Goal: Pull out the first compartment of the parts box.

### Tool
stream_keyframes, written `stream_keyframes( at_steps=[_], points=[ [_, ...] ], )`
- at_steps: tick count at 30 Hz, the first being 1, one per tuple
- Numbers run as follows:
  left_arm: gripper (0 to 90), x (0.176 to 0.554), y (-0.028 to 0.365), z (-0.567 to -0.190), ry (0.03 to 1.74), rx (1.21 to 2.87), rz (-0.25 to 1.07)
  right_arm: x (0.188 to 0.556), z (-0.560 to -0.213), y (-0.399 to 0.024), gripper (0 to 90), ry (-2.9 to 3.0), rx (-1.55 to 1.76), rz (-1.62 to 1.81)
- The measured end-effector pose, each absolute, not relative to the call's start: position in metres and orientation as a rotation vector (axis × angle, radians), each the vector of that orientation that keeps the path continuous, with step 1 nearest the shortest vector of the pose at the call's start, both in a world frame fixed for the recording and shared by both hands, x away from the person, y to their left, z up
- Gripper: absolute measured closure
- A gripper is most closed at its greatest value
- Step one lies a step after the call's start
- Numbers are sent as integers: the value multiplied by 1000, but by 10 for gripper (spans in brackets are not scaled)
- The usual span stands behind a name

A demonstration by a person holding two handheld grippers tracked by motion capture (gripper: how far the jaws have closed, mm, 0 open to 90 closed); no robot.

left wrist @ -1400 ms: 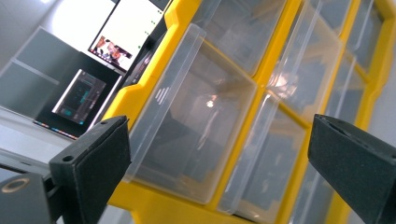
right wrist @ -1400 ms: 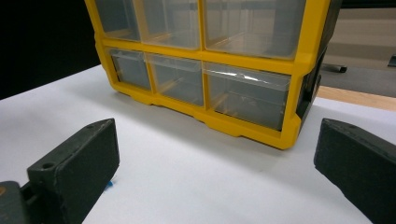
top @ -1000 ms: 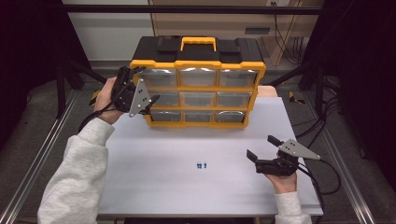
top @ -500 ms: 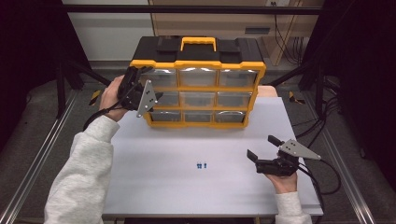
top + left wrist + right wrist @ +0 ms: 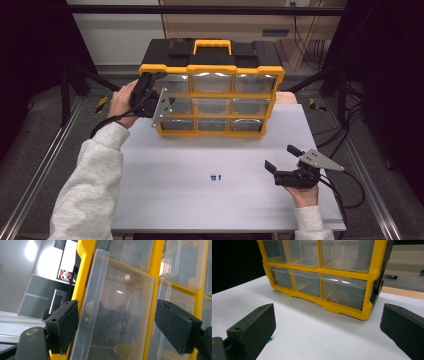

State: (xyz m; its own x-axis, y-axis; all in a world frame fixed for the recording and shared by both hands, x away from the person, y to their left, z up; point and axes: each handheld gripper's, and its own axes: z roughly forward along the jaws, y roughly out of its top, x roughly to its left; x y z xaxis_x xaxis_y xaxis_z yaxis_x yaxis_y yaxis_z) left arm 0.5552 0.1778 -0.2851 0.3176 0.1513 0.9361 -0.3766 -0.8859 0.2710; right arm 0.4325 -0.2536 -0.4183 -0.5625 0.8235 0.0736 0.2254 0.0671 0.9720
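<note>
Drawers of clear plastic are sitting in the yellow organizer (image 5: 212, 90) at the far edge of the white table (image 5: 165, 200). From above, I am holding my left gripper (image 5: 159, 102) against its left column, while my right gripper (image 5: 280, 160) is resting wide open and empty near two small blue pieces (image 5: 215, 177). Along my left jaws, one clear drawer (image 5: 112, 315) is standing between the pads; they have just been closing, not yet pressing it. Along my right jaws, the organizer (image 5: 362, 275) is standing ahead.
</note>
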Motion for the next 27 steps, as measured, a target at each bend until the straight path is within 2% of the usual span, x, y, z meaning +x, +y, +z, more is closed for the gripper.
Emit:
stream_keyframes(
  at_steps=[8,17,27],
  points=[
    [298,554,179,-285,-231,2134,1655,432,-419,-253,7,1842,1054,1530],
    [446,553,180,-282,-245,2116,1705,432,-419,-253,7,1842,1054,1530],
    [538,551,179,-281,-296,2134,1791,432,-419,-253,7,1839,1052,1529]
  ],
)
